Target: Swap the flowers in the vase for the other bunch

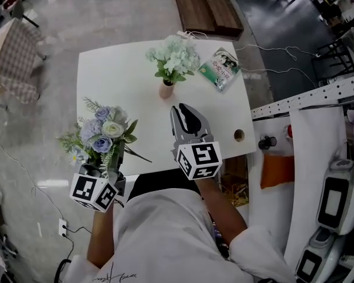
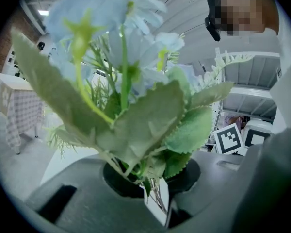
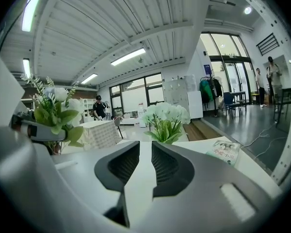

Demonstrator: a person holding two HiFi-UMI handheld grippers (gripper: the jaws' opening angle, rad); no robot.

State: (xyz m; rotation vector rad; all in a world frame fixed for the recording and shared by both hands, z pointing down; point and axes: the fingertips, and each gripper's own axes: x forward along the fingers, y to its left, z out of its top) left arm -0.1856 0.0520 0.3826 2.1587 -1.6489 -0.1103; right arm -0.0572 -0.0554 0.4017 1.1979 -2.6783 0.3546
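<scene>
A small pinkish vase (image 1: 166,90) stands on the white table (image 1: 118,81) and holds a bunch of pale white-green flowers (image 1: 174,56). My left gripper (image 1: 109,168), at the table's near left edge, is shut on the stems of the other bunch (image 1: 103,131), which has blue and cream blooms and stands upright. In the left gripper view the stems and leaves (image 2: 136,144) rise from between the jaws. My right gripper (image 1: 187,114) hovers over the table just short of the vase. Its jaws stand a narrow gap apart with nothing between them (image 3: 145,154), and they point at the white flowers (image 3: 166,116).
A green booklet (image 1: 221,68) lies at the table's far right corner, with cables trailing off behind it. A round hole (image 1: 239,135) sits near the table's right edge. A checked-cloth table (image 1: 12,58) stands to the left. White equipment (image 1: 336,199) is at the right.
</scene>
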